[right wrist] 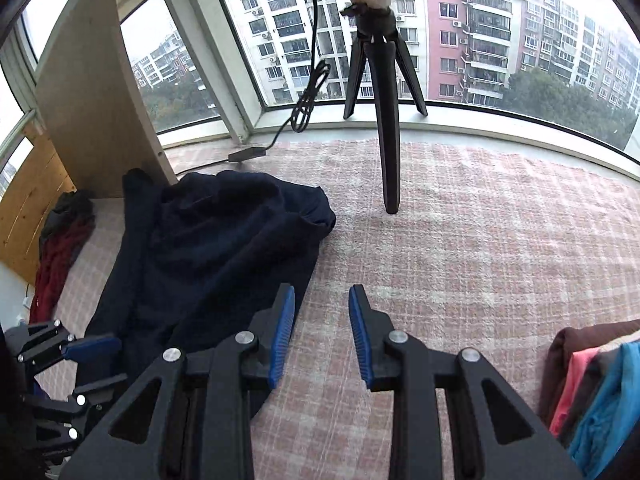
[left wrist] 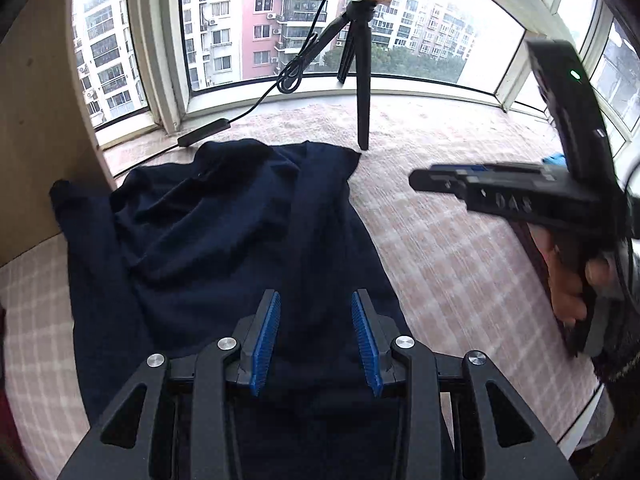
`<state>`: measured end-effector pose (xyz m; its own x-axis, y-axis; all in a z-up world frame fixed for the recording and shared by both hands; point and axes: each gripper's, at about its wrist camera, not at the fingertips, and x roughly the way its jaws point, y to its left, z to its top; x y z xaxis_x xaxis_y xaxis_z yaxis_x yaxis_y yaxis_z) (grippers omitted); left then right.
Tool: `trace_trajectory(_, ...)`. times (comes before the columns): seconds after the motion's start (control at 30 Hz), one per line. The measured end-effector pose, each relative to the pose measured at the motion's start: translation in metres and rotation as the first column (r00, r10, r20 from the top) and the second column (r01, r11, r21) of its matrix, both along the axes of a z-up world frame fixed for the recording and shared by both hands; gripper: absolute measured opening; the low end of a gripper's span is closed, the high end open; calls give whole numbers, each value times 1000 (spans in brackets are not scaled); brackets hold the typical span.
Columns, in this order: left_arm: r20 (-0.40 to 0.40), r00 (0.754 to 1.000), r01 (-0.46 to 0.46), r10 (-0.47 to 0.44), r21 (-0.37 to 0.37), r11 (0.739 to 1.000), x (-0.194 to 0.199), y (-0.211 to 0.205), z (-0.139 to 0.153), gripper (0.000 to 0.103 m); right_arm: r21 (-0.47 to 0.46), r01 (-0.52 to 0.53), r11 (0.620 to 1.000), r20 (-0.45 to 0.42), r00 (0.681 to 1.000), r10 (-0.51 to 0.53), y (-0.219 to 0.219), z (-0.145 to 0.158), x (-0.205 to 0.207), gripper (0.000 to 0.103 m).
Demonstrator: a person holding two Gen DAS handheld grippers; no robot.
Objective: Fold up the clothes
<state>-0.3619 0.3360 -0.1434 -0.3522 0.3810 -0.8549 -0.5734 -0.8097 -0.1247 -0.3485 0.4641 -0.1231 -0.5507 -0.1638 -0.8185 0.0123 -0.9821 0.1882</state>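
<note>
A dark navy garment (left wrist: 224,240) lies crumpled and partly spread on a pink-and-white checked blanket (left wrist: 460,264) before a curved bay window (left wrist: 240,32). Its far end is bunched into folds beside a wooden panel (right wrist: 92,112); its near end runs flat toward the cameras.

Left tongs (left wrist: 316,332): jaws partly apart, blue ribbed pads (left wrist: 266,340) standing over the near part of the garment. Nothing is caught between them; the cloth shows in the gap beneath.

Right tongs (right wrist: 322,332): jaws partly apart and empty, poised over bare blanket just beside the garment's right edge. In the left wrist view the same tool appears blurred at the right, a hand (left wrist: 572,280) wrapped round its grip.

A black tripod (right wrist: 384,92) stands on the blanket near the window, beyond the garment, with a black cable (right wrist: 308,96) hanging to a small box on the sill. Folded clothes (right wrist: 592,392) in brown, pink and blue sit at the lower right of the right wrist view; a red and dark heap (right wrist: 60,252) lies at the far left, by the wooden panel.
</note>
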Motion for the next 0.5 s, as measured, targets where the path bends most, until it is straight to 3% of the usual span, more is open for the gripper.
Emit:
trace_trajectory(0.23, 1, 995, 95, -95, -95, 991, -68, 57, -37, 39, -90, 34, 995, 38, 999, -31, 21, -28, -18, 28)
trace_trajectory(0.3, -3, 995, 102, -103, -87, 991, -79, 59, -39, 39, -100, 35, 994, 43, 999, -31, 24, -35, -25, 28)
trace_trajectory(0.4, 1, 1000, 27, -27, -26, 999, -101, 41, -37, 35, -127, 45, 991, 47, 998, -39, 29, -44, -38, 28)
trace_trajectory(0.47, 64, 995, -78, 76, 28, 997, -115, 19, -42, 34, -148, 62, 987, 55, 997, -55, 32, -50, -47, 28)
trace_trajectory(0.5, 49, 996, -80, 79, 17, 997, -115, 17, -43, 34, -156, 64, 986, 59, 997, -55, 33, -53, -51, 28)
